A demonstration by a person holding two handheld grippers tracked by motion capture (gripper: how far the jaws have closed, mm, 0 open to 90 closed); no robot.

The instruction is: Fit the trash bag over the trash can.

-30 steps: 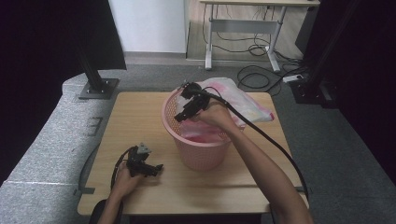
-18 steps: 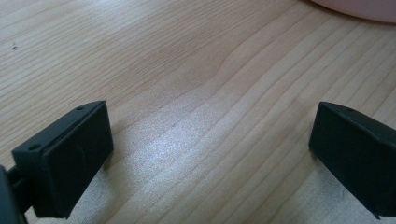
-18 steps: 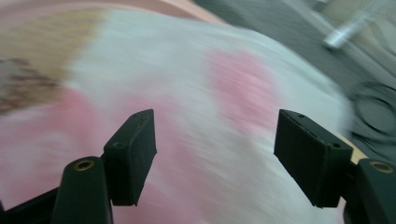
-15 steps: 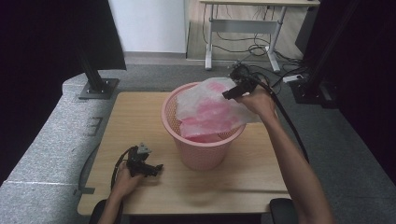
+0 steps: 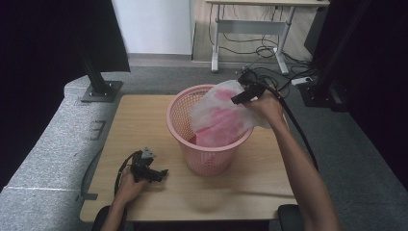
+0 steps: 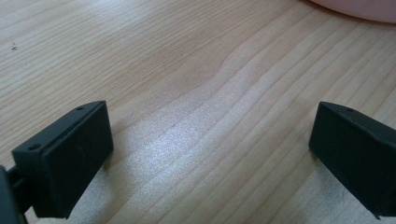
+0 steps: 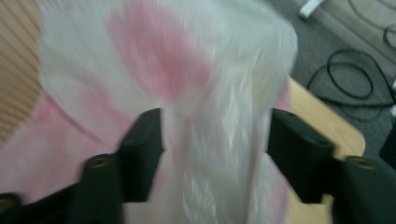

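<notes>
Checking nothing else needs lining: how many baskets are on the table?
1: the pink basket at the table's middle, with the plastic bag draped over its rim.

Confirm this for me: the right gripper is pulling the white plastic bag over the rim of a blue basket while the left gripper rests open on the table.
Not quite: the basket is pink, not blue, as the high view shows. The rest holds: the right gripper has the white plastic bag between its jaws at the rim, and the left gripper rests open on the table.
</notes>
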